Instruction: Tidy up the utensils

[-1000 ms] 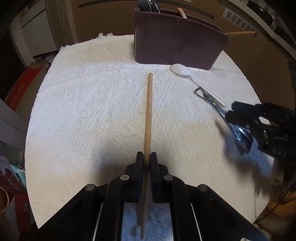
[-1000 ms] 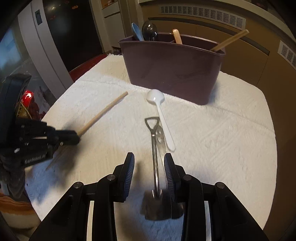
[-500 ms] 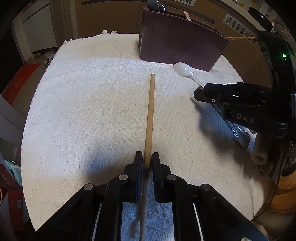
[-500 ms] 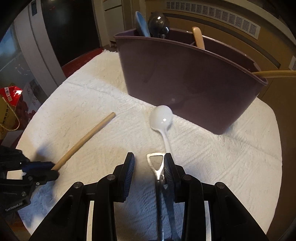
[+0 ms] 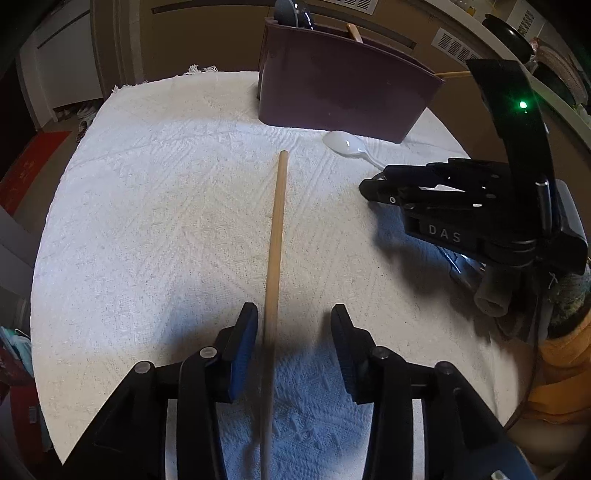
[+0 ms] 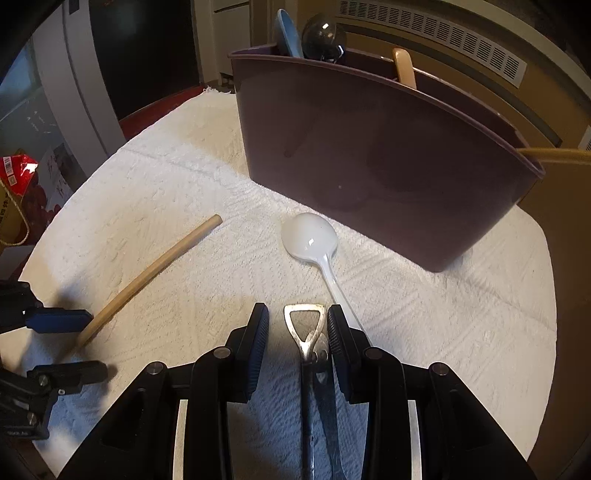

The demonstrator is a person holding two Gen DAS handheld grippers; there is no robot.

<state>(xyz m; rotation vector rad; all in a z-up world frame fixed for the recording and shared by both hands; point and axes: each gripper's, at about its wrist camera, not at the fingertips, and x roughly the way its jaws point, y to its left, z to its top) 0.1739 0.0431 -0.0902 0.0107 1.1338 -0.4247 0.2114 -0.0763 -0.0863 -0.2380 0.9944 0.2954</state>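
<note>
Left wrist view, left to right. Left gripper: jaws opening, pads clear of the wooden stick, which lies between them, nearer the left pad, running straight away across the white towel. Nothing lies between the stick's far end and the maroon utensil holder at the towel's far edge. Further right, a white plastic spoon lies bowl-up just before the holder's base; its handle runs under the right gripper.

Right wrist view. Stick lies diagonally at left, near end between the left gripper's two fingers. Right gripper's jaws stand apart around the head of a metal opener; right pad close to or touching the opener, left pad clear. Cannot tell whether it is gripped. Spoon handle passes just beside the right finger.

Holder: dark maroon, curved front wall, smooth. Standing in it: a blue utensil, a black ladle, a wooden spatula, a wooden handle jutting over the right rim.

Surface: textured white towel over a rounded table. Room: brown cabinets with vent grilles behind.
</note>
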